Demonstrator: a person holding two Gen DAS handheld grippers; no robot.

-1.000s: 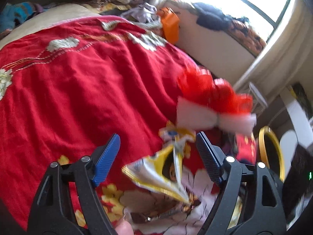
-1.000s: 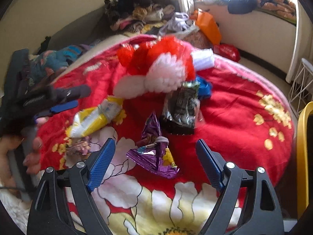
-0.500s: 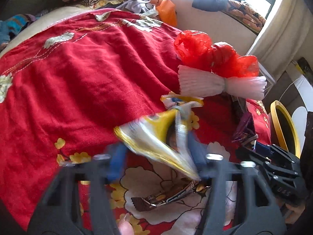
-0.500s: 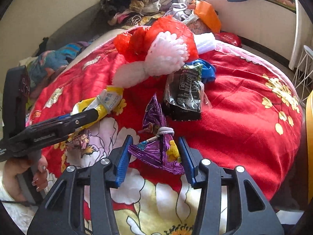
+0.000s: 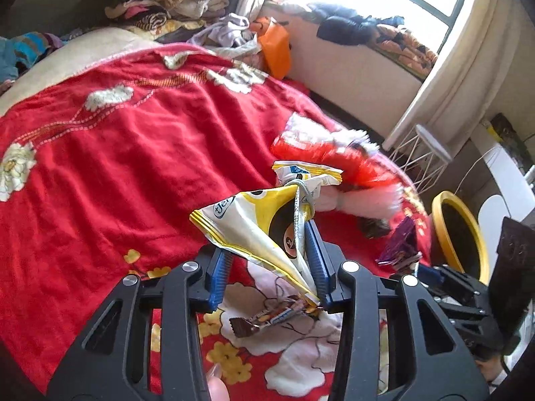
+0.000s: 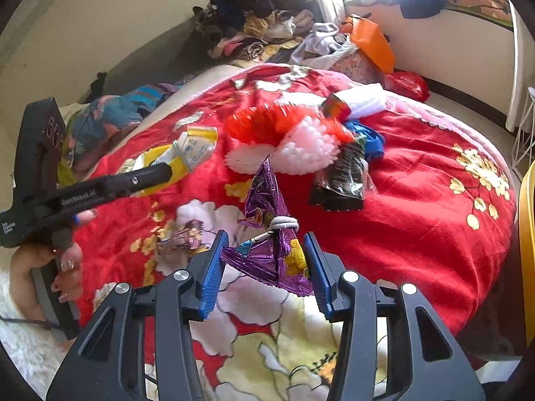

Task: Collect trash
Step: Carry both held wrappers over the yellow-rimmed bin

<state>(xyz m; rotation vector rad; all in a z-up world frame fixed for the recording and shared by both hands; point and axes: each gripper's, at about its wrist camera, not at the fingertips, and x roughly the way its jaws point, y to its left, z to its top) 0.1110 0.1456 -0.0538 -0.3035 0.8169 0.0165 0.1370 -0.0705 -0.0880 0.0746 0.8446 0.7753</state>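
Note:
My left gripper [image 5: 265, 247] has a yellow snack wrapper [image 5: 247, 220] pinched between its blue pads, jaws still closing, and the wrapper hangs clear of the red floral blanket [image 5: 133, 167]. My right gripper [image 6: 264, 237] is shut on a purple foil wrapper [image 6: 267, 257] tied with a white band, held just above the blanket. In the right wrist view the left gripper [image 6: 160, 173] carries the yellow wrapper [image 6: 190, 147] at the left. A red and white foam net [image 6: 294, 140], a black wrapper [image 6: 344, 180] and a small brown candy wrapper [image 5: 267, 317] lie on the bed.
A yellow-rimmed bin [image 5: 458, 230] stands beside the bed at the right. A white wire stand [image 5: 421, 157] sits by the curtain. Clothes are heaped at the far end of the bed [image 6: 254, 23], with an orange bag [image 6: 371, 46] next to them. A hand [image 6: 63, 260] holds the left gripper.
Both grippers went from wide open around their wrappers to closed on them. Each has since risen a little, lifting the yellow and the purple wrapper off the blanket.

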